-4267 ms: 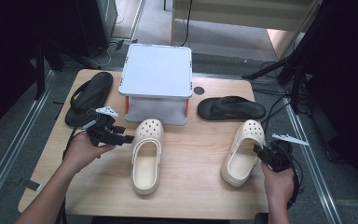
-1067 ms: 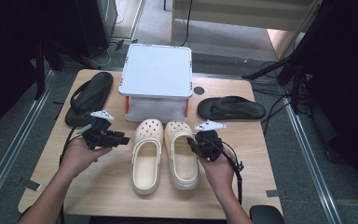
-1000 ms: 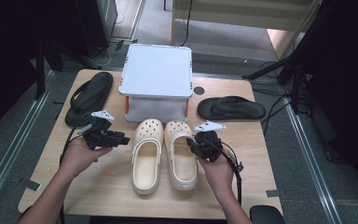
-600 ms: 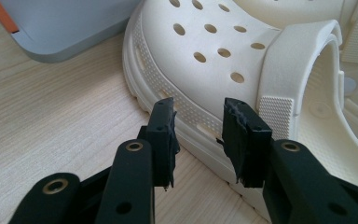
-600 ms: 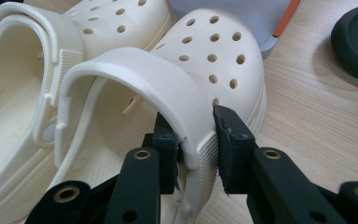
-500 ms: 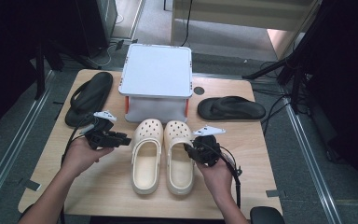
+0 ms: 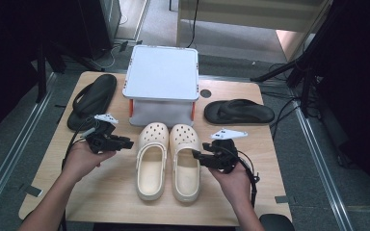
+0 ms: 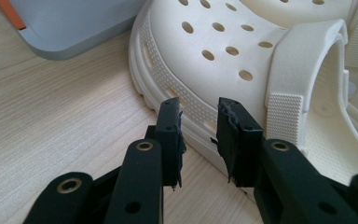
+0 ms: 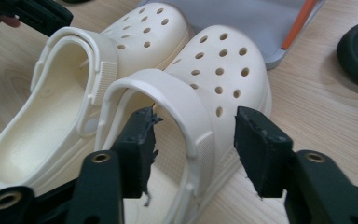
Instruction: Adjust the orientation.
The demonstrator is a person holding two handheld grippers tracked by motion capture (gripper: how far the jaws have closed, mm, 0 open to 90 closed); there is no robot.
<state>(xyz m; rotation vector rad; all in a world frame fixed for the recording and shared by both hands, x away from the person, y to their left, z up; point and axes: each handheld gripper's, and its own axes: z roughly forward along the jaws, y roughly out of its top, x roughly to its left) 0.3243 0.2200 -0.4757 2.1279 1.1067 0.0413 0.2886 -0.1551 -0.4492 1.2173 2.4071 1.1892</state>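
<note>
- Step: pairing the clogs; right tongs (image 9: 193,140) have just been opening, released, straddling the right clog (image 9: 214,74) side wall.
- Left tongs (image 8: 198,133) have just been closing, ungripped, beside the left clog (image 8: 242,51).
- Next: withdraw right tongs clear.

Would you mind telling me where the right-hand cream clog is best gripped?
Grip the right clog across its outer side wall by the strap, coming from its right: that upright rim is thin enough for the right tongs, which already straddle it, open.

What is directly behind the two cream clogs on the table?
Behind the two cream clogs stands a grey box with a flat lid and orange clips; their toes nearly reach it. The closed lid hides what is inside, and the box hides the table behind it.
</note>
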